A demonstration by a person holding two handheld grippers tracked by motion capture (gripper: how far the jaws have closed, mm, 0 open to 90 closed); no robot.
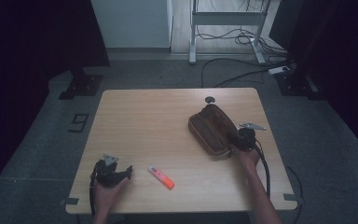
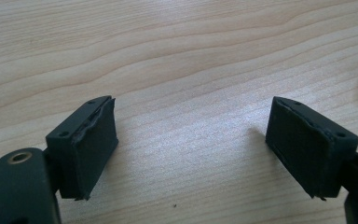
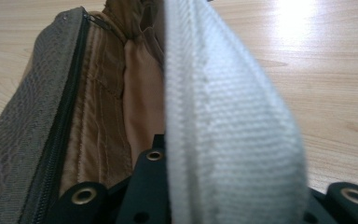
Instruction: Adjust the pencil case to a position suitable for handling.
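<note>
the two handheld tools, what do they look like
Both are black. The left tool has square, flat black pads and brass-ringed screw holes. A grey three-cornered plate tops each, and a black cable trails from the right tool. The forearms are bare.

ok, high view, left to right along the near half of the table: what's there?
Left gripper, fingers open → marker → brown pouch → right gripper, shut on the pouch's edge.
</note>
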